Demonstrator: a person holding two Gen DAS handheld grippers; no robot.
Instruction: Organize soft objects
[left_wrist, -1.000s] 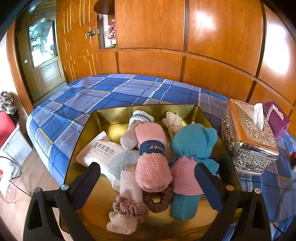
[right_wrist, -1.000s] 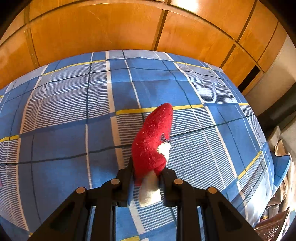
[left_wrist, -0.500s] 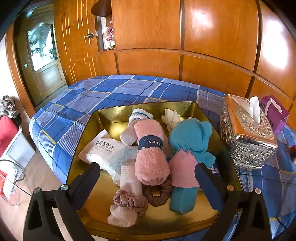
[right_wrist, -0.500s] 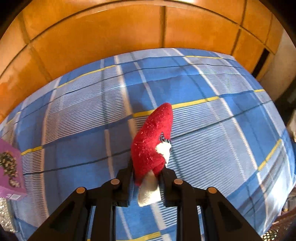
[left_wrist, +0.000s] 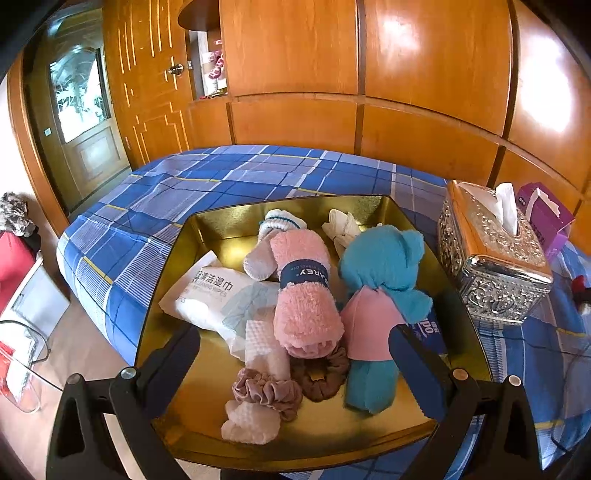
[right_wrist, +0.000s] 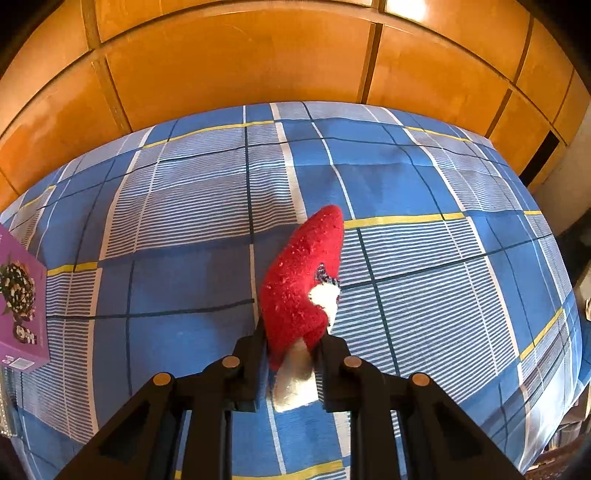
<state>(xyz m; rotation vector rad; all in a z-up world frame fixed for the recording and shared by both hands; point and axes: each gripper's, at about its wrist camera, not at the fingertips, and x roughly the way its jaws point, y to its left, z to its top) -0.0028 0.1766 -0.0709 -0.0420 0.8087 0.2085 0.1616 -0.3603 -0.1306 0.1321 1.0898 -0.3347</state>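
In the right wrist view my right gripper (right_wrist: 293, 334) is shut on a fuzzy red sock (right_wrist: 299, 280) with a white cuff. The sock sticks out forward above the blue plaid bedcover (right_wrist: 184, 295). In the left wrist view my left gripper (left_wrist: 291, 332) stands open over the near side of a gold tray (left_wrist: 221, 218), touching nothing. The tray holds a rolled pink towel (left_wrist: 303, 295), a teal towel bear (left_wrist: 380, 258), a pack of wet wipes (left_wrist: 207, 291), white socks (left_wrist: 273, 225), a waffle cloth and two scrunchies (left_wrist: 266, 391).
A silver tissue box (left_wrist: 491, 266) stands right of the tray, with a purple box (left_wrist: 543, 210) behind it. That purple box (right_wrist: 18, 302) also shows at the left edge of the right wrist view. Wooden wall panels (left_wrist: 424, 74) back the bed. The floor (left_wrist: 81, 350) drops away at left.
The right wrist view has swung across the bedcover and the purple box has come in at the left. The sock stays gripped. The left gripper has hardly moved.
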